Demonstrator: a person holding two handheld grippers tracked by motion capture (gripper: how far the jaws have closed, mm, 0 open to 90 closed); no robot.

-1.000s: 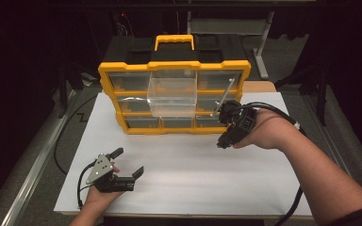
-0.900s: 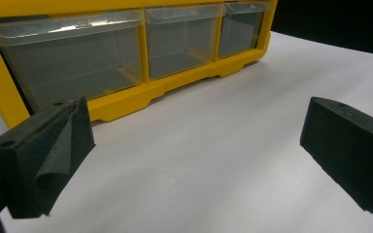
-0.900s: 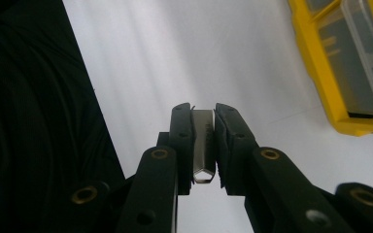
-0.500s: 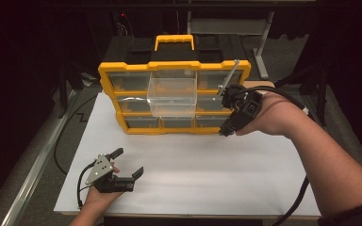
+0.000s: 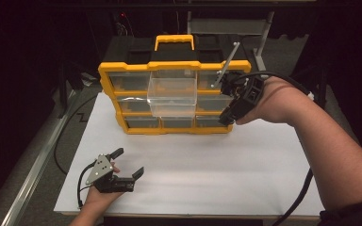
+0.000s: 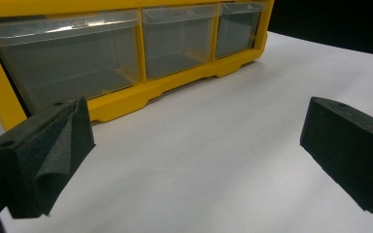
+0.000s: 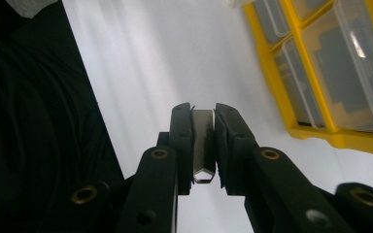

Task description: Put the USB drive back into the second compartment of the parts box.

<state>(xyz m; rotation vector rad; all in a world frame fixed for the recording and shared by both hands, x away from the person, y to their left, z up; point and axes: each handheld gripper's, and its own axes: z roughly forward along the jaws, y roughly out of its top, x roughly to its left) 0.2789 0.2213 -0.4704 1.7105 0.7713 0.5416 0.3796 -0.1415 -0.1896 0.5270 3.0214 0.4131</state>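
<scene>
A yellow organizer (image 5: 107,75) with clear drawers stands upright at the back of the white table top (image 5: 217,174). Its middle clear drawer (image 5: 172,96) is pulled out toward me. My right gripper (image 5: 229,87) hovers in front of the organizer's right side, shut on a silver metal bar (image 5: 227,63) that sticks up and away past the top edge. In the right gripper view the bar (image 7: 204,145) is clamped between the jaws, with the organizer (image 7: 291,116) off to the right. My left gripper (image 5: 128,162) rests low at the front left, open, with nothing between its jaws (image 6: 194,145).
A black lid with a yellow handle (image 5: 174,41) tops the organizer. In the left gripper view the organizer's bottom row of drawers (image 6: 68,63) lies ahead. Black cables trail from both grippers. A metal rail (image 5: 33,169) runs along the table's left side.
My right gripper has risen with the metal bar, from beside the organizer's bottom row to the level of its upper right drawers. The left gripper has stayed where it was.
</scene>
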